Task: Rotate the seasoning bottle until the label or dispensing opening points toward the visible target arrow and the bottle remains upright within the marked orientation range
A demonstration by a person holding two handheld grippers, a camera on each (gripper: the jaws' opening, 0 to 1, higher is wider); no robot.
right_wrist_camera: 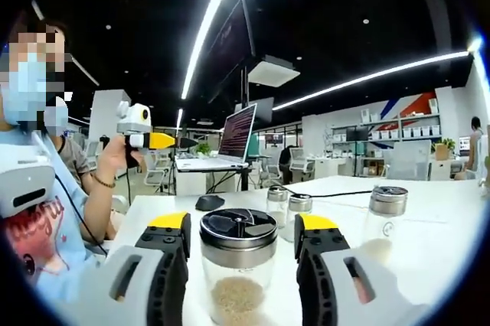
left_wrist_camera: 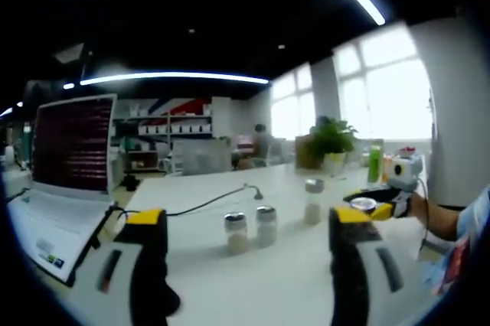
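A glass seasoning bottle (right_wrist_camera: 237,265) with a round metal lid and pale grains inside stands upright on the white table (right_wrist_camera: 444,211). It sits between the jaws of my right gripper (right_wrist_camera: 241,230), which flank it with a slim gap on each side. The left gripper view shows that bottle's lid (left_wrist_camera: 362,205) inside the right gripper (left_wrist_camera: 375,207) at the right. My left gripper (left_wrist_camera: 249,217) is open and holds nothing. A person's hand holds the left gripper (right_wrist_camera: 172,141) up above the table's left end.
Three more shakers (left_wrist_camera: 236,233) (left_wrist_camera: 266,225) (left_wrist_camera: 313,201) stand on the table, and a black cable (left_wrist_camera: 207,203) runs past them. An open laptop (left_wrist_camera: 69,150) sits at the left. A potted plant (left_wrist_camera: 331,142) and a green bottle (left_wrist_camera: 374,164) stand at the far edge. A mouse (right_wrist_camera: 208,202) lies near the laptop (right_wrist_camera: 236,136).
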